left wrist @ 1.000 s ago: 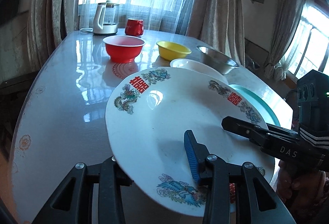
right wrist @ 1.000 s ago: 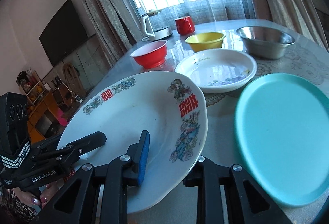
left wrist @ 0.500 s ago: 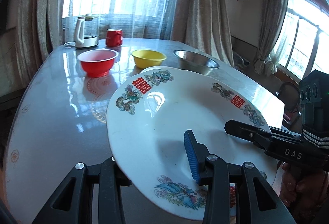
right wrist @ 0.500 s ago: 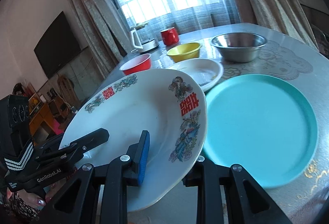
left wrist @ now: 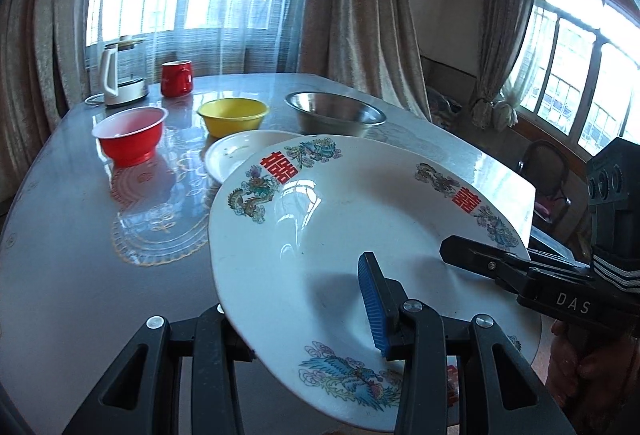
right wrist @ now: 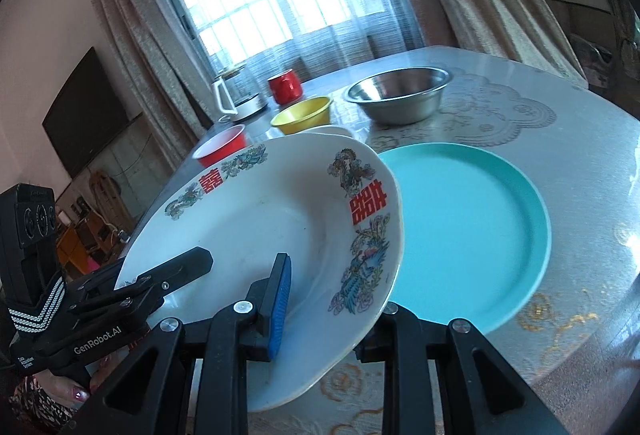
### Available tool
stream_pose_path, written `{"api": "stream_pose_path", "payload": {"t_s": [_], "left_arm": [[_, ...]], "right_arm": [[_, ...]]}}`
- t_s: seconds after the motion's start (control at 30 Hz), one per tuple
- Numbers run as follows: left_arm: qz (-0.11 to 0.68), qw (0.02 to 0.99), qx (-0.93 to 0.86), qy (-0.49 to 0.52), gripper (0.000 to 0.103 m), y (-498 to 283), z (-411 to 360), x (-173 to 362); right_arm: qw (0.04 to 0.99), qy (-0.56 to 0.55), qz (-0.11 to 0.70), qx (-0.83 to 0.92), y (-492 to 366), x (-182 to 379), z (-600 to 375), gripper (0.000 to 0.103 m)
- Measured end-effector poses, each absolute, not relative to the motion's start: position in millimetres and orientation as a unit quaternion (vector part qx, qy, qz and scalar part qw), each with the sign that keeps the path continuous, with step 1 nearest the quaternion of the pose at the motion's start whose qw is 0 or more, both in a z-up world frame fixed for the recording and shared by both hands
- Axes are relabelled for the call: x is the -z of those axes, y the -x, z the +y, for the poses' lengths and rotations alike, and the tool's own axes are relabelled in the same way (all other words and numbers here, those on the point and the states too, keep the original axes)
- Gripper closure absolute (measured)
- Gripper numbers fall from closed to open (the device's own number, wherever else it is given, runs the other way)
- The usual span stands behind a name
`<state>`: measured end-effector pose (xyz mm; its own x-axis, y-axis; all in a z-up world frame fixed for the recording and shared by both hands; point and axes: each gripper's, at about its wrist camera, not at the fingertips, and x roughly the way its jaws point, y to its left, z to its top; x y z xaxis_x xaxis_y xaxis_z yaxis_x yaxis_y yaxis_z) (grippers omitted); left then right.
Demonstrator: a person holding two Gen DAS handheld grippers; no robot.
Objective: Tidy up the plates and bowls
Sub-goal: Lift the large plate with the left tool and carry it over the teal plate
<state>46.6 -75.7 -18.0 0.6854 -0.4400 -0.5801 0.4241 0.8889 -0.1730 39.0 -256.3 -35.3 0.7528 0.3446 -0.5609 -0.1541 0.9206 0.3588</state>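
Observation:
A large white plate (left wrist: pixel 360 219) with red characters and dragon prints hangs tilted above the table, held from two sides. My left gripper (left wrist: pixel 296 299) is shut on its near rim, blue pad (left wrist: pixel 372 303) on top and the other finger beneath. My right gripper (right wrist: pixel 336 291) is shut on the same plate (right wrist: pixel 260 219), which covers the left edge of a teal plate (right wrist: pixel 472 227) lying flat. Each wrist view shows the other gripper clamped on the rim: the right one (left wrist: pixel 460 251) and the left one (right wrist: pixel 196 259). A small white plate (left wrist: pixel 236 155) lies behind.
A red bowl (left wrist: pixel 130 139), a yellow bowl (left wrist: pixel 232 115) and a steel bowl (left wrist: pixel 334 113) stand in a row farther back on the glossy table (left wrist: pixel 80 255). Behind them are a red mug (left wrist: pixel 176 77) and a kettle (left wrist: pixel 120 75). Curtains and windows surround the table.
Both grippers carried the decorated plate to the right. It now overlaps the teal plate's left edge and hides most of the small white plate in the right wrist view.

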Motion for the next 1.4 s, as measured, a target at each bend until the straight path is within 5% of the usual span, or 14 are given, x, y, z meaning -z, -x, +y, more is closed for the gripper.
{"api": "stream_pose_path", "payload": {"t_s": [1.4], "left_arm": [[0.399,0.887,0.231,0.008,0.059,-106.8,-177.7,44.6]], "right_arm": [[0.921,-0.172,0.349,-0.026,-68.3,61.9,-345.2,0.078]]}}
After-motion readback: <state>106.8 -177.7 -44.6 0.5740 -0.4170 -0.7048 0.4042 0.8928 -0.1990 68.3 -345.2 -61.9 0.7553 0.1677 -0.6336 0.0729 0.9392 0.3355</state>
